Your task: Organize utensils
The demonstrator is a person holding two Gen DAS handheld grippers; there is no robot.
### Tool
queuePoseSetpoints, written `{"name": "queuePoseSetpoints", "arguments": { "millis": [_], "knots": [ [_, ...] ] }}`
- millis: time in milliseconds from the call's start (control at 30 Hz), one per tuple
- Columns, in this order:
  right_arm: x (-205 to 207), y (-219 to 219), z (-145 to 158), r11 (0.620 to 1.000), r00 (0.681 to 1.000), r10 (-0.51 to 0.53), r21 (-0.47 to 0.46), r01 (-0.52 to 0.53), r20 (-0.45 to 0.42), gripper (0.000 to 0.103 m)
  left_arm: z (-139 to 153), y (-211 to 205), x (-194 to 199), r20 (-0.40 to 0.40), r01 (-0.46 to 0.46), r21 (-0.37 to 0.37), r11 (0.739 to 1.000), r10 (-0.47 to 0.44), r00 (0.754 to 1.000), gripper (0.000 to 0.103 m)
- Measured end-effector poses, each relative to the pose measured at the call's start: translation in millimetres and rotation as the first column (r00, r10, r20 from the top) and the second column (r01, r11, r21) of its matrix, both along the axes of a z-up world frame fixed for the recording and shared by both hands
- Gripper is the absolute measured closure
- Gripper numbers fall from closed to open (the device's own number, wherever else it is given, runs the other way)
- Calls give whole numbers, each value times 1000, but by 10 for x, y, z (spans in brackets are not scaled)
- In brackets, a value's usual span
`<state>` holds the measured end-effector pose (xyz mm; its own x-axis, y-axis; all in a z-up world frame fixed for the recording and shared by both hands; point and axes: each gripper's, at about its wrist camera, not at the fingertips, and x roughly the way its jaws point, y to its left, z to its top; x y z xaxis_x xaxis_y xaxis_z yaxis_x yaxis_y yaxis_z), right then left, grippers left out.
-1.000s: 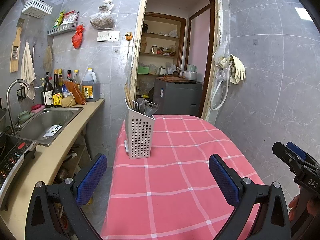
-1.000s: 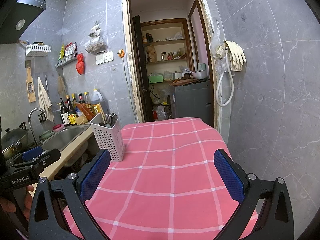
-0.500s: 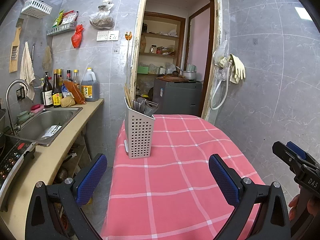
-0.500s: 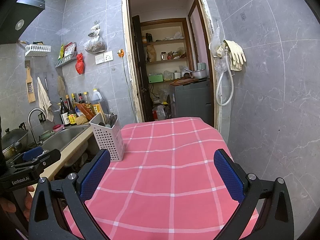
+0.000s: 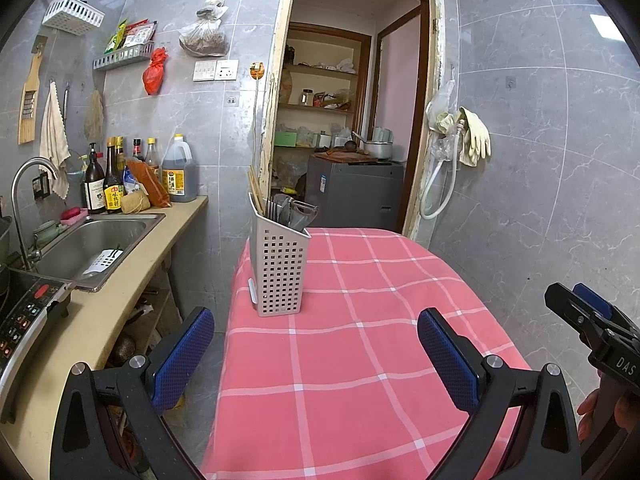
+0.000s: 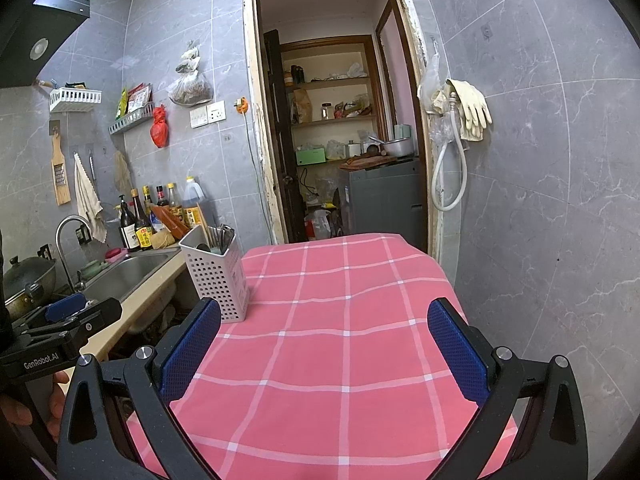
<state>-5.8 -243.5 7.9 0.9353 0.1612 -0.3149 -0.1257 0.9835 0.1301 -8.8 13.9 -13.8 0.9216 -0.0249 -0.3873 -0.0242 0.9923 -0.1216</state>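
Note:
A white perforated utensil holder (image 5: 280,270) stands upright near the left edge of the table with the pink checked cloth (image 5: 360,360). Chopsticks and several metal utensils (image 5: 288,210) stick out of it. It also shows in the right wrist view (image 6: 218,276). My left gripper (image 5: 316,348) is open and empty, held above the near part of the table, short of the holder. My right gripper (image 6: 324,344) is open and empty over the near part of the cloth (image 6: 340,340), right of the holder. No loose utensils show on the cloth.
A counter with a steel sink (image 5: 92,244), a faucet, bottles (image 5: 104,184) and a stove panel (image 5: 24,320) runs along the left. A doorway (image 5: 352,140) with a grey appliance lies behind the table. A tiled wall with gloves (image 5: 472,136) is on the right.

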Motion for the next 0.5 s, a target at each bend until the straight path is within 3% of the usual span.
{"name": "queuePoseSetpoints", "arguments": {
  "millis": [500],
  "knots": [
    [1, 1, -4, 1000, 1000, 1, 1, -1, 0, 1, 8, 11, 4, 0, 1, 0, 1000, -1, 1000, 1]
  ]
}}
